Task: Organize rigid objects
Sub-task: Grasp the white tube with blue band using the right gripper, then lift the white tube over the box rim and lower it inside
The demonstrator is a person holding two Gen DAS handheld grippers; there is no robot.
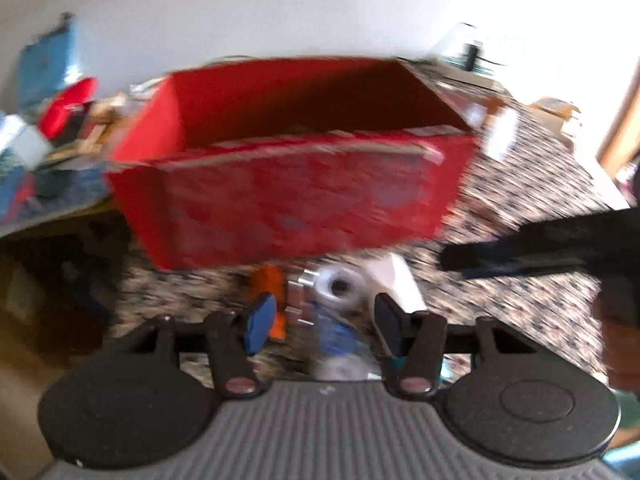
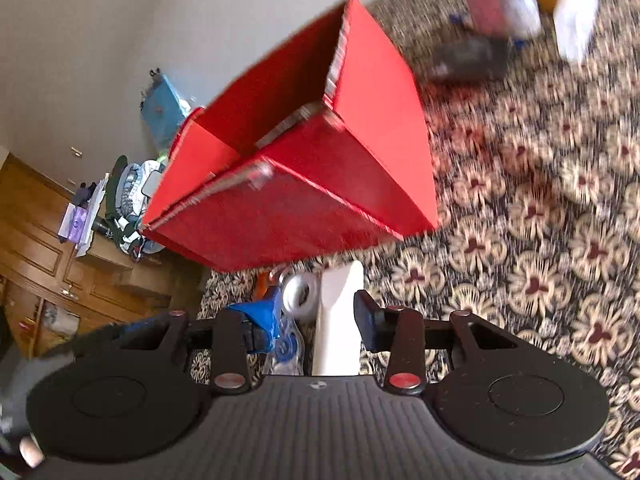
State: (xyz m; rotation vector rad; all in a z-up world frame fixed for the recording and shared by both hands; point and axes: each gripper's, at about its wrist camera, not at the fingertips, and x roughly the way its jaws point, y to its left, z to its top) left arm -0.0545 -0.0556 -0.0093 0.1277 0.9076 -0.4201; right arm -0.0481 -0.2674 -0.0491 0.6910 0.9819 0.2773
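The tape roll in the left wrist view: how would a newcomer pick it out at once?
Start at the big open red cardboard box on the floral patterned cloth. In the cluster just in front of its near wall, the clear tape roll lies between an orange object and a white rectangular box. It alone is ring-shaped with a dark hole.

Bright daylight, heavy motion blur, glare at right, fisheye-curved edges
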